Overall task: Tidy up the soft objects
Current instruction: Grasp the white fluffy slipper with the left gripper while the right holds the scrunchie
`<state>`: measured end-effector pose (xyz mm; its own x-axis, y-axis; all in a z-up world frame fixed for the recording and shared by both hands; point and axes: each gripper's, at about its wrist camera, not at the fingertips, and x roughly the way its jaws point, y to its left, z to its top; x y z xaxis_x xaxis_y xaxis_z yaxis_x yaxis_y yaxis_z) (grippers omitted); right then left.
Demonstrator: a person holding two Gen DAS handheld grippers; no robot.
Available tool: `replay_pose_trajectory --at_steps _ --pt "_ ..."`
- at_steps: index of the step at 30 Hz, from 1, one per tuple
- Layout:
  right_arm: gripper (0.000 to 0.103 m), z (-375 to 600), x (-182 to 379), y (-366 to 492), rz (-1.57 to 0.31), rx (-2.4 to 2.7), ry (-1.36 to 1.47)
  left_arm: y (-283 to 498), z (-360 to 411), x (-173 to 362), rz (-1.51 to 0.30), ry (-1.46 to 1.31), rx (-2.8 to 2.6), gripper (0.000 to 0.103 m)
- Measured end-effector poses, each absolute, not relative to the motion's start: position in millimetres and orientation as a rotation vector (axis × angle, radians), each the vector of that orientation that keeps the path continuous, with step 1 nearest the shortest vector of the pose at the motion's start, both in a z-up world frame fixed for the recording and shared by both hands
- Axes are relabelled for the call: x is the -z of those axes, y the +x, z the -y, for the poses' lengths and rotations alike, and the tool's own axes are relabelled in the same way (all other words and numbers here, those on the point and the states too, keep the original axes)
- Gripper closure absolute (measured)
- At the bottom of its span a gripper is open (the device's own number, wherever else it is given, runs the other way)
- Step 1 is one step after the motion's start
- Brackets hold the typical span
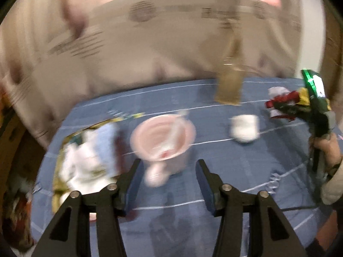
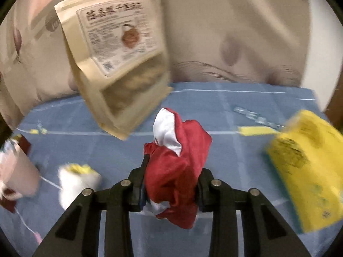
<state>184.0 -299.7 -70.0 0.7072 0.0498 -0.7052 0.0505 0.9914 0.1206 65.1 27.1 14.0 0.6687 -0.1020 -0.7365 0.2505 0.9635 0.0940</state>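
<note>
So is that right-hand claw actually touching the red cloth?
Touching. In the right wrist view the right gripper has both fingers pressed against the bunched red and white cloth, which bulges out above and below them.

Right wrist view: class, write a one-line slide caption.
Right hand-held gripper clamps a red-and-white cloth above the blue sheet, tan pouch behind.

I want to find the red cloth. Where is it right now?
The red cloth is pinched in the right gripper, centre of the right wrist view, above the blue sheet, between the tan pouch and the yellow sponge.
</note>
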Motion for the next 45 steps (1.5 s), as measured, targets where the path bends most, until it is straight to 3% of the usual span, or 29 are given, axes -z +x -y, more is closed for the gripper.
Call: replay_pose_trajectory --at_steps 7,17,33,39,45 --pt "0.071 337 80 136 -0.807 0.115 0.040 90 45 -6 -0.840 0.197 0.382 0.049" --pt "0.070 355 110 124 -0.863 0.136 0.118 138 115 32 -0.946 0.188 0.373 0.049" --pt "0.068 357 115 123 -0.867 0.130 0.145 194 143 97 -1.037 0.186 0.244 0.049" --pt "0.068 357 114 123 -0.868 0.130 0.148 191 139 101 -1.021 0.161 0.236 0.067" --pt "0.068 355 115 123 -0.870 0.135 0.149 187 138 98 -1.018 0.171 0.237 0.073"
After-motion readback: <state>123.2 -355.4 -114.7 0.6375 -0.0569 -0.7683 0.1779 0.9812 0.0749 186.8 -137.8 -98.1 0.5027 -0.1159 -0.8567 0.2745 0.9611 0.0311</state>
